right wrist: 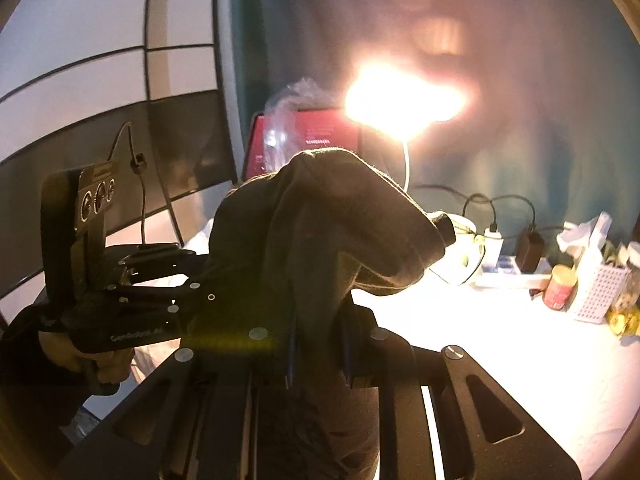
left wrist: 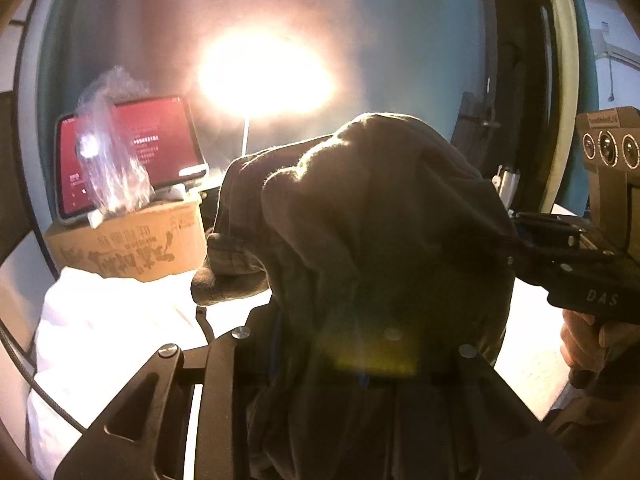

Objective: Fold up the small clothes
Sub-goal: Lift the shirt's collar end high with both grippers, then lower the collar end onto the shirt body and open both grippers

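1. We find one dark garment [left wrist: 384, 240] held up above the white-covered bench [left wrist: 100, 332], bunched and draped over both grippers, with a cuffed end hanging off its left side in the left wrist view.
2. The left gripper [left wrist: 356, 364] has its jaws drawn narrow and clamped on the garment; cloth covers the fingertips.
3. The right gripper [right wrist: 320, 360] is likewise narrow and clamped on the same garment [right wrist: 320, 232]. Seen from the left wrist view, the right gripper [left wrist: 516, 248] bites the cloth's right edge, carried by a hand [left wrist: 580, 344].
4. Toward the bench's far left corner we note a cardboard box [left wrist: 132, 244] with a red-lit tablet [left wrist: 160, 136] and a clear plastic bag [left wrist: 108, 148] on it.
5. A bright lamp [left wrist: 264, 72] glares behind the garment.
6. Along the bench's far right edge stand a red can [right wrist: 560, 286], a white perforated basket [right wrist: 596, 288] and chargers with cables [right wrist: 496, 236].
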`<act>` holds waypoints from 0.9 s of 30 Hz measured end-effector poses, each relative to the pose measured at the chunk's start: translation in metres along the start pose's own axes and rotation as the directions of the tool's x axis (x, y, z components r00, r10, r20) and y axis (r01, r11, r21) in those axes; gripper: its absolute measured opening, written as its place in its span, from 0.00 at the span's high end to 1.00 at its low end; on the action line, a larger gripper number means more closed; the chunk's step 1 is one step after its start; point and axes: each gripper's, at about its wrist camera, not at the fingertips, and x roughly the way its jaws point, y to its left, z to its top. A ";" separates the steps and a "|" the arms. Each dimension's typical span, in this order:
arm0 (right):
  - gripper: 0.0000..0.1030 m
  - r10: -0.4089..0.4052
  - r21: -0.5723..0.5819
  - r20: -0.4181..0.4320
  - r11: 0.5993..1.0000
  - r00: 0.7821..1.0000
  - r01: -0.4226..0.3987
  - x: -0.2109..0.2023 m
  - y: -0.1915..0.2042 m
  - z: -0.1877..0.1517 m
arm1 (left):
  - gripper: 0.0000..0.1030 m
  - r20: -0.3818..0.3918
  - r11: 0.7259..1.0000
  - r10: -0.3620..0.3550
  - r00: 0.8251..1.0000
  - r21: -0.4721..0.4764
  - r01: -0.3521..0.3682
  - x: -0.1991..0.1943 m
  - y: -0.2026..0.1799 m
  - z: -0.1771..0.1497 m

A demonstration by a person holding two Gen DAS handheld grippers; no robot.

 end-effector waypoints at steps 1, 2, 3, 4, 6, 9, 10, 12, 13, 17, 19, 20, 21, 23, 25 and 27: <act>0.82 0.002 0.005 -0.007 1.000 1.000 -0.002 0.004 -0.003 0.000 | 0.74 -0.010 1.000 -0.001 1.000 -0.005 0.001 0.005 0.002 -0.001; 0.82 0.005 0.011 -0.016 1.000 1.000 -0.005 0.009 -0.007 -0.001 | 0.74 -0.020 1.000 -0.002 1.000 -0.011 0.001 0.009 0.004 -0.001; 0.82 0.007 0.016 -0.023 1.000 1.000 -0.007 0.013 -0.010 -0.001 | 0.74 -0.026 1.000 -0.003 1.000 -0.014 0.002 0.012 0.006 -0.002; 0.82 0.009 0.023 -0.034 1.000 0.999 -0.008 0.020 -0.014 -0.002 | 0.74 -0.036 1.000 -0.004 0.999 -0.018 0.003 0.016 0.006 -0.003; 0.82 0.011 0.038 -0.051 0.999 0.999 -0.009 0.031 -0.022 -0.003 | 0.74 -0.054 1.000 -0.002 0.999 -0.026 0.001 0.023 0.009 -0.005; 0.82 0.021 0.060 -0.084 0.998 0.996 -0.016 0.048 -0.034 -0.006 | 0.74 -0.081 0.999 -0.001 0.997 -0.033 -0.002 0.035 0.013 -0.009; 0.82 0.024 0.066 -0.092 0.998 0.995 -0.018 0.053 -0.037 -0.008 | 0.74 -0.091 0.999 -0.002 0.996 -0.038 -0.002 0.039 0.017 -0.010; 0.82 0.034 0.079 -0.109 0.997 0.993 -0.026 0.063 -0.042 -0.010 | 0.74 -0.110 0.999 -0.002 0.994 -0.044 -0.003 0.046 0.020 -0.012; 0.82 0.036 0.083 -0.116 0.996 0.993 -0.027 0.069 -0.045 -0.011 | 0.74 -0.120 0.999 -0.001 0.993 -0.047 -0.004 0.050 0.022 -0.013; 0.82 0.045 0.100 -0.149 0.994 0.988 -0.030 0.087 -0.054 -0.014 | 0.74 -0.155 0.998 0.004 0.988 -0.059 -0.013 0.066 0.030 -0.016; 0.82 0.047 0.107 -0.166 0.994 0.985 -0.029 0.096 -0.060 -0.016 | 0.74 -0.168 0.998 0.001 0.986 -0.068 -0.013 0.073 0.035 -0.017; 0.82 0.048 0.114 -0.176 0.993 0.983 -0.028 0.101 -0.062 -0.017 | 0.74 -0.175 0.997 0.000 0.985 -0.073 -0.012 0.076 0.036 -0.018; 0.82 0.049 0.120 -0.184 0.992 0.982 -0.027 0.105 -0.066 -0.018 | 0.74 -0.184 0.997 -0.002 0.983 -0.077 -0.013 0.080 0.038 -0.019; 0.82 0.047 0.136 -0.205 0.991 0.978 -0.019 0.116 -0.072 -0.020 | 0.74 -0.203 0.996 -0.005 0.979 -0.087 -0.013 0.090 0.042 -0.021; 0.82 0.045 0.150 -0.227 0.989 0.973 -0.011 0.125 -0.079 -0.025 | 0.74 -0.223 0.996 -0.004 0.975 -0.089 -0.016 0.102 0.045 -0.022; 0.82 0.051 0.168 -0.255 0.986 0.966 -0.007 0.136 -0.085 -0.031 | 0.74 -0.253 0.995 -0.002 0.967 -0.100 -0.024 0.114 0.050 -0.028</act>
